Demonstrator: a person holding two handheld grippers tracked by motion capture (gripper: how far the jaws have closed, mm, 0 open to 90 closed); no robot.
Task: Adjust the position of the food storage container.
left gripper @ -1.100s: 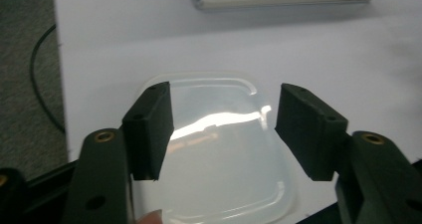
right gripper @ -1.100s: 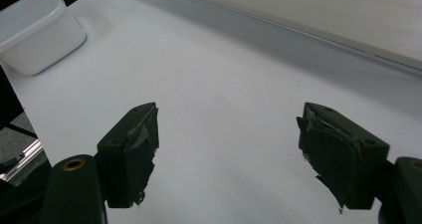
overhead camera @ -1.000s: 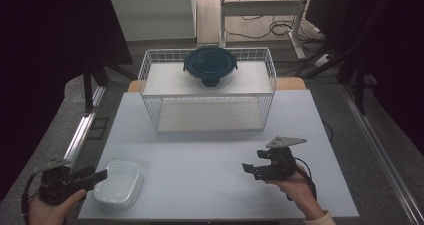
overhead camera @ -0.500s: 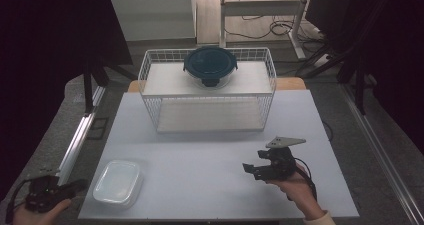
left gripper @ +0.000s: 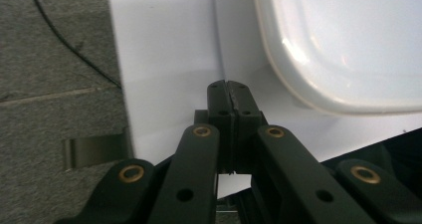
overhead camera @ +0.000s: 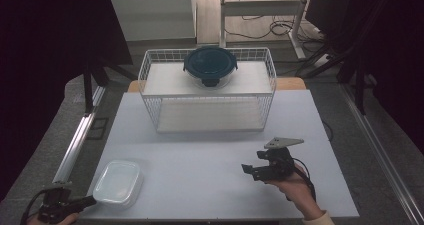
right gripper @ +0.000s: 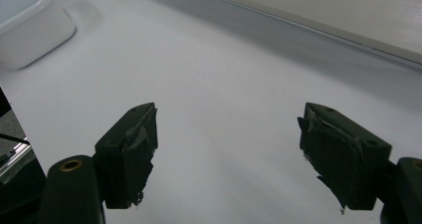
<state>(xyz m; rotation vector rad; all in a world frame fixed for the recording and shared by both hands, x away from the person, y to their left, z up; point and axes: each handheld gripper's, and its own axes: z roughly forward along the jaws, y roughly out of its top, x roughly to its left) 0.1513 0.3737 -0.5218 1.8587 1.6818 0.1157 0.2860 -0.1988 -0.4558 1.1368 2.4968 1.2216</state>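
Note:
A shallow white plastic container (overhead camera: 118,183) lies on the white table (overhead camera: 210,150) near its front left corner. My left gripper (overhead camera: 91,200) hangs just off that corner, a little to the container's near left and not touching it. In the left gripper view its jaws (left gripper: 228,92) have just closed and meet with nothing between them, and the container (left gripper: 348,40) is at the upper right. My right gripper (overhead camera: 248,170) rests low over the front right of the table. Its jaws (right gripper: 229,149) stand wide apart over bare tabletop, with the container (right gripper: 27,22) far off.
A white wire basket rack (overhead camera: 207,92) stands at the back of the table. On its upper shelf sits a round glass container with a dark teal lid (overhead camera: 210,65). Grey floor and a metal rail (overhead camera: 75,145) run along the table's left side.
My left gripper has drawn back from the white container's left edge toward the front left corner, sunk lower and shut. The container stays on the table. The right gripper has kept still.

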